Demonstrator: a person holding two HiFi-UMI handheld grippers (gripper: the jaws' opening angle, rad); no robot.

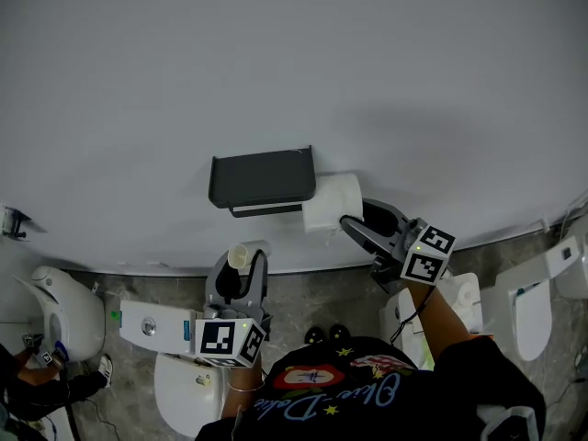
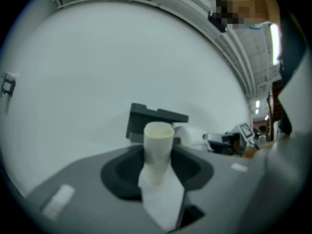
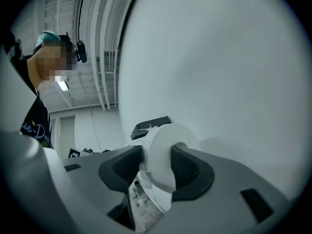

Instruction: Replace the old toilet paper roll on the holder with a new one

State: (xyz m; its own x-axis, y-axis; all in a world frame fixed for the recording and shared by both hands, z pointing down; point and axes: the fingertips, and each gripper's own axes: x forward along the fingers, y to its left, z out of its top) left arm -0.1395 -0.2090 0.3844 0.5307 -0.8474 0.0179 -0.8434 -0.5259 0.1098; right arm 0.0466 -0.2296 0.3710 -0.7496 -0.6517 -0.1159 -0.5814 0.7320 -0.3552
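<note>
A dark grey holder [image 1: 262, 180] is fixed to the white wall, with no roll on it. My right gripper [image 1: 354, 225] is shut on the new white toilet paper roll [image 1: 333, 202], which it holds just right of the holder, close to its end. In the right gripper view the new roll [image 3: 168, 152] sits gripped between the pads, with the holder [image 3: 151, 125] behind it. My left gripper [image 1: 241, 266] hangs lower, below the holder, shut on the old cardboard core [image 2: 158, 150]. The core stands upright and a scrap of paper [image 2: 163, 204] hangs from it.
Toilets stand on the floor at the left [image 1: 57, 318] and right [image 1: 531, 312], and another bowl [image 1: 184, 393] is below my left hand. A white box [image 1: 152, 325] sits beside the left gripper. A person [image 1: 37, 384] crouches at the lower left.
</note>
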